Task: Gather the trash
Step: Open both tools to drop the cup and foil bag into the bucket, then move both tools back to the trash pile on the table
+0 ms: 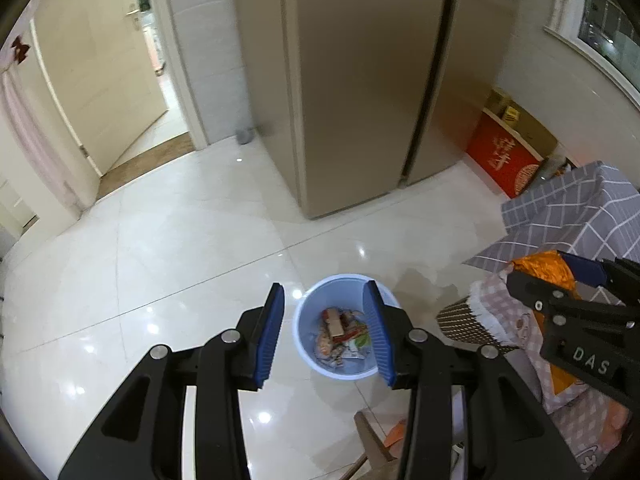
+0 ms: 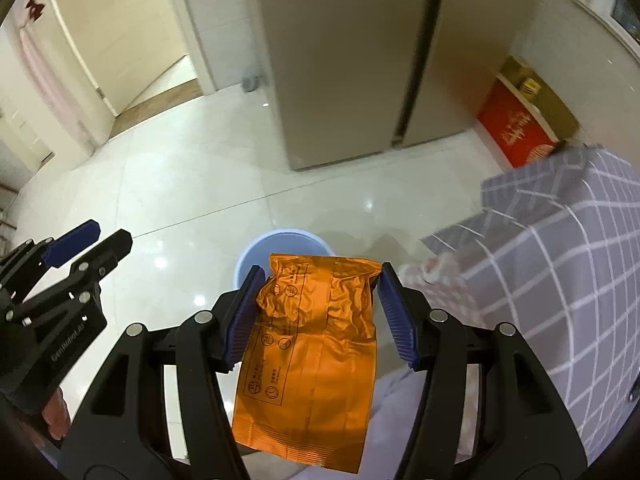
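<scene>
Orange wrapper sits clamped between the pads of your right tool, so that tool is closed on it, squeezing it across its width. The wrapper's long axis runs along the fingers, one end reaching just past the fingertips, the other trailing back toward your hand. In the left wrist view you can see the same wrapper poking out of the right tool at the right edge.

What your next move turns on: the blue bin lies ahead of and below the wrapper, down on the floor. From the right wrist view, the wrapper's far end covers the near part of the rim, so the drop line looks close but, in my judgement, still a little short of the bin's middle. Carry it forward a touch before you let go.

Your left tool has its jaws apart with nothing between them, and it looks straight down into the bin, where assorted trash already lies. Both tools are near the bin; only the right carries anything.

Counts: one bin, one orange wrapper in hand, two tools. The pieces inside the bin are too jumbled to count. A checked cloth drapes over something on the right.
</scene>
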